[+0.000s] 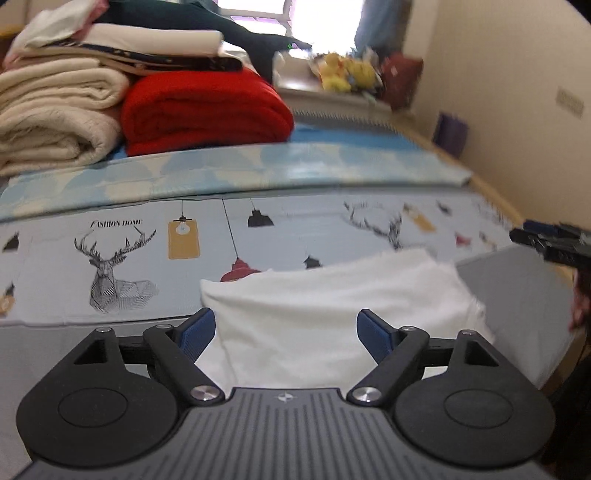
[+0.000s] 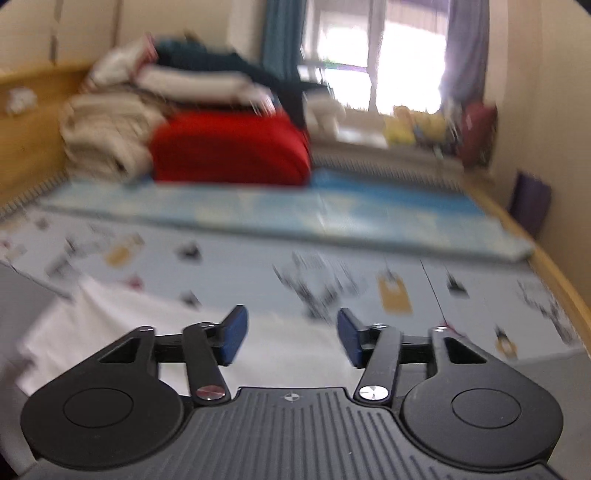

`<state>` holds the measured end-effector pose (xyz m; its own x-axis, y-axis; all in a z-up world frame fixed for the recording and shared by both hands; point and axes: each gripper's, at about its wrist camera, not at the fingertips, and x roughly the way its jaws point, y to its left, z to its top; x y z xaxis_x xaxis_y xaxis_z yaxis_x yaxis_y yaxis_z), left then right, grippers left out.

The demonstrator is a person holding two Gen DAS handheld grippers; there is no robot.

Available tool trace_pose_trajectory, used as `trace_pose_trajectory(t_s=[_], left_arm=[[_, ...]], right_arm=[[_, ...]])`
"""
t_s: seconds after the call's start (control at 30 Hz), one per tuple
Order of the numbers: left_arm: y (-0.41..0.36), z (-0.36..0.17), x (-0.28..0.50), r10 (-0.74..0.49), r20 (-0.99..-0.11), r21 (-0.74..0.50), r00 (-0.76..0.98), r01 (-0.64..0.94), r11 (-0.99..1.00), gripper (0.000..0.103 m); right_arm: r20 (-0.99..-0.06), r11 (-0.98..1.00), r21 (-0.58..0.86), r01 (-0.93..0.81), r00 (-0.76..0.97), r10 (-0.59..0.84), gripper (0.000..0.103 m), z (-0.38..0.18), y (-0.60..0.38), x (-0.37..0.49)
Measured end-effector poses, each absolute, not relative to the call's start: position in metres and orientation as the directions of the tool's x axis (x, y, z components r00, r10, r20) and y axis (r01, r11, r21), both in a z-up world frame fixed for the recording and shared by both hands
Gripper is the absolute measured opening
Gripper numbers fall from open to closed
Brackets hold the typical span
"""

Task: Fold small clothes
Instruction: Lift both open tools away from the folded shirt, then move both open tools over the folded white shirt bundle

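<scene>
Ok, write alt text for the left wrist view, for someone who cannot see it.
The left gripper hangs open, holding nothing, above a white garment lying on a bed sheet printed with deer and lamps. Behind, a red blanket sits beside stacked cream blankets, near a bright window. The right gripper shows at the right edge.
</scene>
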<state>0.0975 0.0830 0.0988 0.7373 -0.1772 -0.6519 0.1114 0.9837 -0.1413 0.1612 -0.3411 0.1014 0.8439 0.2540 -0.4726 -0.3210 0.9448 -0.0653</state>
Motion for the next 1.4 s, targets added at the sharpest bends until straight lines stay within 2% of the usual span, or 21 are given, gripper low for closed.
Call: trace_pose_trajectory(t_s=[0.07, 0.13, 0.3, 0.53, 1.2, 1.4], left_arm=[[0.080, 0.088, 0.098, -0.192, -0.696, -0.177, 0.692, 0.094, 0.980, 0.089], [0.076, 0.082, 0.105, -0.174, -0.733, -0.166, 0.657, 0.075, 0.983, 0.089], [0.068, 0.074, 0.110, -0.146, -0.757, -0.134, 0.637, 0.067, 0.989, 0.089], [0.073, 0.063, 0.117, -0.121, -0.764, -0.120, 0.633, 0.044, 0.992, 0.089], [0.085, 0.058, 0.128, -0.044, -0.785, -0.056, 0.618, 0.001, 0.998, 0.089], [0.087, 0.054, 0.131, -0.020, -0.798, -0.032, 0.602, -0.009, 0.999, 0.089]], right_arm=[[-0.412, 0.946, -0.055, -0.318, 0.871, 0.269, 0.072, 0.110, -0.329, 0.146], [-0.391, 0.951, -0.008, -0.309, 0.876, 0.281, 0.072, 0.111, -0.323, 0.136], [-0.450, 0.950, 0.084, -0.299, 0.840, 0.304, 0.072, 0.103, -0.299, 0.133], [-0.521, 0.931, -0.052, -0.362, 0.805, 0.284, 0.072, 0.086, -0.249, 0.126], [-0.600, 0.901, -0.070, -0.429, 0.740, 0.306, 0.072, 0.063, -0.204, 0.129], [-0.616, 0.881, -0.077, -0.467, 0.717, 0.326, 0.068, 0.054, -0.194, 0.129]])
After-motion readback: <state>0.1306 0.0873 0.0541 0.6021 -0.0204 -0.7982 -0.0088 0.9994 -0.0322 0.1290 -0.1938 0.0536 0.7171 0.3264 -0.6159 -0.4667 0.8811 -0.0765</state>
